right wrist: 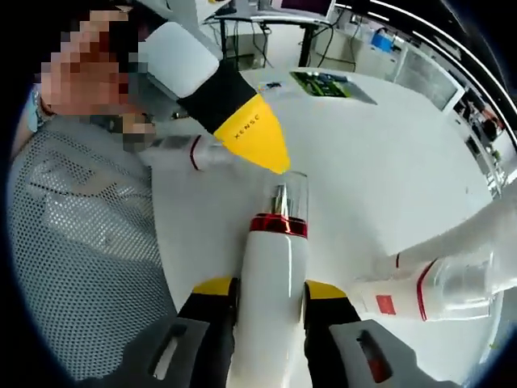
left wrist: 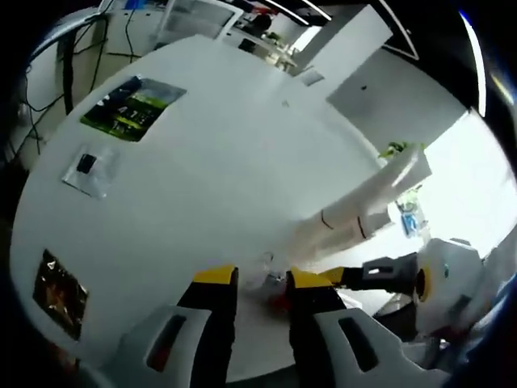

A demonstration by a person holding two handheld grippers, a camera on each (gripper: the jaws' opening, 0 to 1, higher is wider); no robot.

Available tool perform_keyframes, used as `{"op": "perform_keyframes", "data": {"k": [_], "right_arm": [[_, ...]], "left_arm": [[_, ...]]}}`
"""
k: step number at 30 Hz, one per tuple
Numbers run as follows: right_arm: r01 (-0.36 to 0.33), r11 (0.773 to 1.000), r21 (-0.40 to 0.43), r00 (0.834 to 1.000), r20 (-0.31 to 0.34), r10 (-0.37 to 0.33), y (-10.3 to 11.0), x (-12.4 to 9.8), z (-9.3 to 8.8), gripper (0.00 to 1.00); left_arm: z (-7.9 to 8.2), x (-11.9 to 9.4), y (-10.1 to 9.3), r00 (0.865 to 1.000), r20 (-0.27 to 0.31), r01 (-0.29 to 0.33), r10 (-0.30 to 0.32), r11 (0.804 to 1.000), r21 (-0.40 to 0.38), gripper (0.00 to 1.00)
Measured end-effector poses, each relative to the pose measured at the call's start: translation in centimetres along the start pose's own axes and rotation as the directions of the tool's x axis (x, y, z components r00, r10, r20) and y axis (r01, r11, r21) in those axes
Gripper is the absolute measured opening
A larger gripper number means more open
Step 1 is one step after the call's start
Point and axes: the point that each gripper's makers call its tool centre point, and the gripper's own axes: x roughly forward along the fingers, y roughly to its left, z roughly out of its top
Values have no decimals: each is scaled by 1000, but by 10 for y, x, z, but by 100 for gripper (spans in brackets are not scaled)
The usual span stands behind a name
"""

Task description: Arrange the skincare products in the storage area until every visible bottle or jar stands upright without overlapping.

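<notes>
**Pump bottle clamped, others lying flat**

Right gripper point(right wrist: 269, 295) jaws closed on the white pump bottle point(right wrist: 271, 279), mid-body. We expect smooth, rigid plastic, slippery; clear cap point(right wrist: 284, 194) may pop, so hold the body. Second bottle point(right wrist: 424, 295) lies on the white table point(right wrist: 355, 162). Left gripper point(left wrist: 262, 283): narrow gap, contents blurred, can't tell.

Bright, glary daylight; motion blur; fisheye-warped edges.

White round table point(left wrist: 210, 162), bright window point(left wrist: 477, 186), desks point(right wrist: 266, 24) behind, black cables point(left wrist: 69, 65)
</notes>
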Motion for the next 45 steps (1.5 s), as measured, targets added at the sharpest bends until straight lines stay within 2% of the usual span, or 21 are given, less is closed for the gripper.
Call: {"op": "perform_keyframes", "data": {"k": [2,3,6,10,13,14,16,17,19,20,22,23,25,27,30,33,35,40,45], "right_arm": [[-4,1000,3,1000,-5,4,0,2,2,28],[-15,1000,20,1000,-5,15,1,3,3,28],[-31,997,72,999,-10,31,1,4,2,27],[-27,998,56,1000,-2,27,0,3,1,25],[-1,998,55,999,38,-1,0,2,2,24],[14,999,49,999,44,-16,0,2,2,24],[22,999,45,999,44,-24,1,2,2,24],[25,999,41,999,46,-26,0,2,3,23],[25,997,69,998,61,-29,-3,0,1,23],[20,997,75,998,54,-24,-3,0,-1,23],[6,997,79,999,44,-9,-4,-1,-6,23],[-4,998,55,999,36,2,-4,-2,-9,23],[-34,999,-8,999,16,34,-1,-4,-15,23],[-36,999,-2,999,3,36,-2,-6,-20,24],[-68,998,-5,998,-18,68,-3,-8,-26,24],[-77,996,-39,997,-24,76,0,-8,-25,25],[-90,994,-69,995,-54,87,2,-7,-24,25],[-105,989,-107,989,-119,92,3,-5,-22,25],[-108,987,-118,976,-200,82,8,-3,-19,25]], "left_arm": [[5,-3,-5,999,35,32,-31,999,-33,21],[5,-4,-7,998,40,51,-49,997,-57,21],[6,-2,-5,998,36,55,-52,995,-83,22],[2,3,-4,1000,5,30,-30,998,-63,21],[3,1,-1,1000,19,3,-2,1000,-19,23],[1,3,3,1000,-1,-13,13,1000,-14,23],[-3,6,3,999,-32,-8,7,1000,-15,24],[-3,5,0,999,-32,5,-6,1000,-12,25],[1,2,-4,1000,12,21,-21,1000,-8,27],[0,3,-4,1000,6,21,-21,1000,-11,26],[-9,8,-1,998,-63,20,-23,999,-44,26],[-7,7,-5,998,-56,37,-39,999,-38,25],[-1,6,-12,998,-6,57,-57,998,-14,26],[-6,6,-10,998,-41,42,-42,999,9,26],[-7,8,-11,998,-47,40,-38,999,36,24],[-9,7,-15,997,-59,49,-45,997,63,25],[-10,8,-13,997,-68,37,-32,996,81,25],[-10,9,-2,998,-69,-6,11,997,73,23],[-8,8,-1,998,-56,-10,13,998,60,22]]}}
